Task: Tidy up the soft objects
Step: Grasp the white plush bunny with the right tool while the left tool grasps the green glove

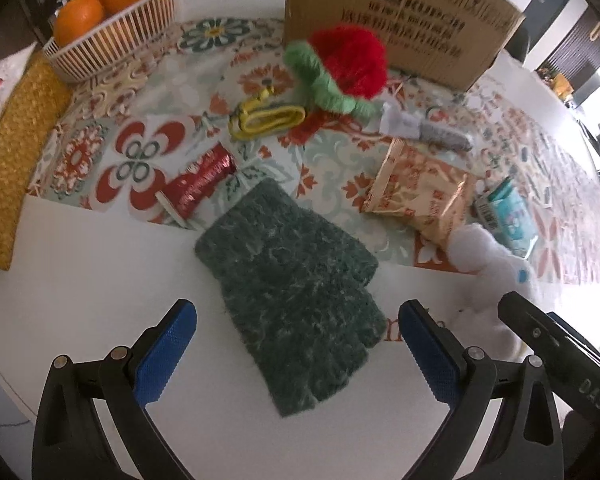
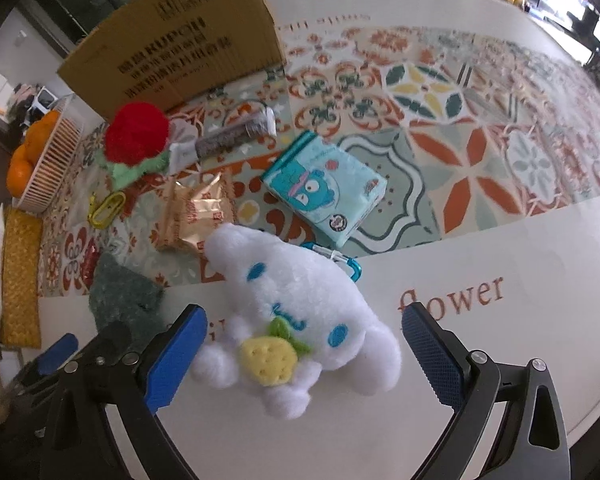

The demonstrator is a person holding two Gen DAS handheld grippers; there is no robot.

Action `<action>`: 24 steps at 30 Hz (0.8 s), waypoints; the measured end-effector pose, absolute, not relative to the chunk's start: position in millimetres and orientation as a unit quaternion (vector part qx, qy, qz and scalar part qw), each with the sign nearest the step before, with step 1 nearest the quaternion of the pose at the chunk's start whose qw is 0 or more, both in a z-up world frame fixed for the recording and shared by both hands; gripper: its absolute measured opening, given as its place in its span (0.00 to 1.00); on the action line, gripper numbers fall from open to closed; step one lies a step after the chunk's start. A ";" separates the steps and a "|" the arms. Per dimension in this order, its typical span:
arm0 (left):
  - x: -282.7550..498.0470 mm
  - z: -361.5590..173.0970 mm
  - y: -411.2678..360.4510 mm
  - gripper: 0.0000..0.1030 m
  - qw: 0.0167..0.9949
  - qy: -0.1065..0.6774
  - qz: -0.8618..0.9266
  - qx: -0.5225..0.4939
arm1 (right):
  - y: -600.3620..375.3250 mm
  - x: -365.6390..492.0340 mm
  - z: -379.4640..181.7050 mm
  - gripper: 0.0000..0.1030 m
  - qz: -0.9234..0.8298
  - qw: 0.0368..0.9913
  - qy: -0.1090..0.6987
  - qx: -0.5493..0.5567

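We see each gripper, left [image 1: 298,354] and right [image 2: 302,354], built of black curved linkage arms with silver rivets, blue knurled finger pads [image 1: 166,354], and white "DAS" lettering.

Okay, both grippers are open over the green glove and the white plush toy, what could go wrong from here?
1. The left hand-held gripper straddles the green glove, which lies flat; the pads may slide off or pinch only fuzz.
2. The white plush toy has a blue carabiner that could drag against the teal box.
3. The right hand-held gripper works close beside the left one, so they may bump.
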State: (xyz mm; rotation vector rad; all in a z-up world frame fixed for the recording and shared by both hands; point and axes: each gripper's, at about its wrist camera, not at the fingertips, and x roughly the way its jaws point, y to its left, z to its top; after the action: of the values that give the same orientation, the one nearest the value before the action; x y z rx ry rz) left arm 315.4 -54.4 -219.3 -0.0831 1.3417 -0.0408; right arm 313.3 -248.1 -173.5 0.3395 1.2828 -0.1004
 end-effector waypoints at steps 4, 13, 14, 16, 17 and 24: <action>324.4 -234.2 -55.7 0.97 0.776 0.630 -0.001 -0.043 | -249.0 320.0 -186.5 0.95 -0.036 0.774 0.610 0.168; 330.7 -253.9 -59.0 0.85 0.767 0.639 0.002 -0.053 | -245.7 333.4 -211.7 0.82 -0.030 0.752 0.635 0.174; 331.4 -255.0 -58.2 0.83 0.769 0.638 0.001 -0.053 | -245.1 333.7 -213.4 0.80 -0.030 0.751 0.636 0.174; 331.3 -254.8 -57.6 0.80 0.770 0.635 -0.005 -0.053 | -243.1 333.0 -213.2 0.78 -0.030 0.754 0.633 0.173; 329.3 -253.6 -58.3 0.78 0.772 0.634 -0.007 -0.052 | -241.6 332.2 -212.5 0.76 -0.030 0.756 0.631 0.171; 314.4 -238.2 -56.3 0.50 0.781 0.620 -0.054 -0.044 | -235.2 321.8 -204.6 0.73 -0.026 0.764 0.623 0.166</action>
State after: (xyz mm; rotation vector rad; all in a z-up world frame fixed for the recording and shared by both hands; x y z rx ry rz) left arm 314.4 -56.3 -238.2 -0.0947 1.3392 -0.1167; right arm 321.8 -235.2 -204.6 0.3601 1.3546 -0.0557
